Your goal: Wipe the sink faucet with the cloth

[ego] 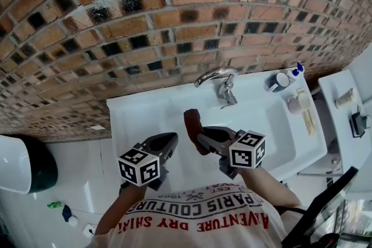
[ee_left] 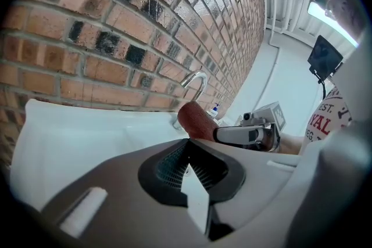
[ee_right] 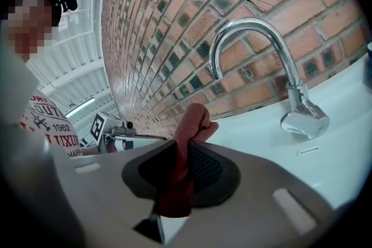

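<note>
A chrome gooseneck faucet (ego: 220, 82) (ee_right: 260, 49) (ee_left: 196, 83) stands at the back of the white sink (ego: 139, 119). A red-brown cloth (ego: 192, 123) (ee_right: 187, 142) (ee_left: 194, 120) hangs pinched in my right gripper (ego: 199, 136) (ee_right: 181, 174), which is shut on it. The cloth is held over the basin, in front of the faucet and left of it, not touching it. My left gripper (ego: 170, 142) (ee_left: 187, 164) is just left of the cloth, jaws shut with nothing between them.
A brick wall (ego: 174, 14) rises behind the sink. A mug (ego: 280, 82), a soap bottle (ego: 297, 71) and a white cup (ego: 296, 104) sit on the sink's right ledge. A white side shelf (ego: 343, 119) is at the right, a white and dark bin (ego: 23, 164) at the left.
</note>
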`<state>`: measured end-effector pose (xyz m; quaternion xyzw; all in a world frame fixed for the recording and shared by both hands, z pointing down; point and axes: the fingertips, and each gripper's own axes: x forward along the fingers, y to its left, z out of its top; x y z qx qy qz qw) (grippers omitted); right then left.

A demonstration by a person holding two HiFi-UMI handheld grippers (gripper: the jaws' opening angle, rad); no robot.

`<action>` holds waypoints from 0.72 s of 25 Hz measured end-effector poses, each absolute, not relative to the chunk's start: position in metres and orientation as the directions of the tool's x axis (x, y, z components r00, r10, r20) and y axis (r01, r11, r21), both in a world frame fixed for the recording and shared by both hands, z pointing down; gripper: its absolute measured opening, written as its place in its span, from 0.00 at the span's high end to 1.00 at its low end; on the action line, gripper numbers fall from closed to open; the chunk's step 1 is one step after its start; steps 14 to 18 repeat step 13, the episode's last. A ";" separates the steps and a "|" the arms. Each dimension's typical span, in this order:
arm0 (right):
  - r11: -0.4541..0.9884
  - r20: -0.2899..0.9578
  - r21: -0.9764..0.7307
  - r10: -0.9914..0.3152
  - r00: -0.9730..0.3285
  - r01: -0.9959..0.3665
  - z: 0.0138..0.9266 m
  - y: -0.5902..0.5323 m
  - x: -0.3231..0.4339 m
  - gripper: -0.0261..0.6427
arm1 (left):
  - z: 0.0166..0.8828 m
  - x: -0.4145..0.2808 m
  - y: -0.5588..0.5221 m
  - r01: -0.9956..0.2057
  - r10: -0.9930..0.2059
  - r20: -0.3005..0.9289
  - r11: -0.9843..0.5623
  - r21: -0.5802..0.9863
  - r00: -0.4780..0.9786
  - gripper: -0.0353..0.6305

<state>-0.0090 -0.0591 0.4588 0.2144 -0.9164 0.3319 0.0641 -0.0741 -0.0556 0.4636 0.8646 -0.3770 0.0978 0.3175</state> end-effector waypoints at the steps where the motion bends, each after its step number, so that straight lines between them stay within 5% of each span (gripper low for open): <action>1: 0.687 0.261 -0.581 -0.351 -0.899 -0.437 0.459 -0.060 -0.009 0.86 | 0.464 -0.074 -0.056 -0.714 -0.590 0.409 -0.513 0.476 0.696 0.94; 18: 0.692 0.269 -0.577 -0.339 -0.901 -0.433 0.462 -0.062 -0.013 0.86 | 0.465 -0.070 -0.059 -0.717 -0.590 0.413 -0.509 0.477 0.694 0.94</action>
